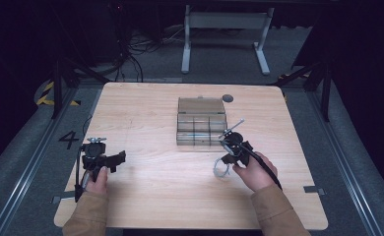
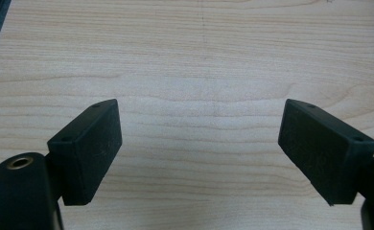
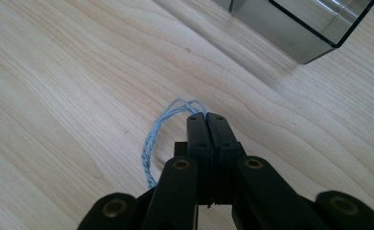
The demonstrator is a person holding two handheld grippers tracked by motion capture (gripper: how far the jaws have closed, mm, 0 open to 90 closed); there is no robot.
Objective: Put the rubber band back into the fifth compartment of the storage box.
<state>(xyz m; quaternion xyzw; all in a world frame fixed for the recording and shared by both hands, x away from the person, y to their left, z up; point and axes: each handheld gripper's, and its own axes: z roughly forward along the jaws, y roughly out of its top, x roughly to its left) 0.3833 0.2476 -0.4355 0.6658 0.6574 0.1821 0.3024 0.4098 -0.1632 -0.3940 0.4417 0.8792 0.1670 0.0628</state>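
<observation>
One wooden bench (image 1: pixel 145 196) is standing in front of the person, and on it I am counting one clear box (image 1: pixel 201 121), one small dark disc (image 1: pixel 227 98) and one pale blue twisted cord (image 3: pixel 152 143). The box is sitting toward the far middle of the bench, divided into compartments, with its lid standing open at the back. The disc is lying just beyond the box's far right corner, apart from it.

Two hands are working, each carrying one hand-held gripper. The left hand-held gripper (image 1: pixel 116 160) is sitting near the bench's left edge, well apart from the box, and its jaws are spread wide with bare wood showing between the two black pads (image 2: pixel 87 151); it is holding nothing.

The right hand-held gripper (image 3: pixel 207 119) is sitting just in front of the box's near right corner. Its jaws are pressed together, pinching the looped end of the cord at their tips. The loop is poking out past the tips, and the twisted length is curving back along the gripper's left side toward the person's right hand (image 1: pixel 254 172), close over the wood. In the high view the cord (image 1: pixel 221 168) is showing as a pale curl under that gripper.
</observation>
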